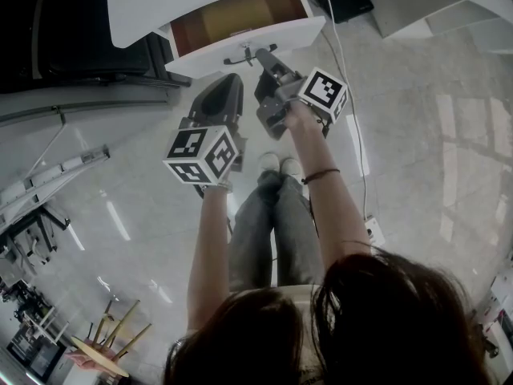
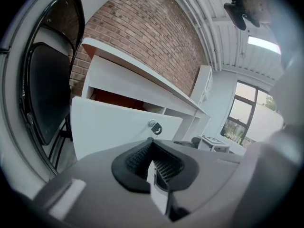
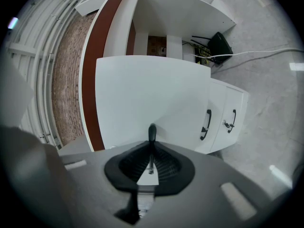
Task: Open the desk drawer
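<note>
Chair [image 2: 45,89] is off to the left of the left gripper [image 2: 152,164], out of the way. Left jaws are pressed together on nothing and look idle. The drawer front's lock [image 2: 155,127] is just past the tips.

The drawer [image 1: 240,13] stands well out from under the worktop [image 1: 152,2], with its brown inside showing. Right gripper [image 3: 151,163] has its jaws clamped on the handle [image 3: 152,131], which pokes up between the tips.

My read: the task is nearly done. At most a little more pull is left, then release.

Room: the pull line behind the right jaws runs toward the person's legs [image 1: 268,223], so travel is limited there. Right of the right jaws, the cabinet [image 3: 228,113] and the floor cable [image 1: 353,127] are well apart, so I expect no clash.
</note>
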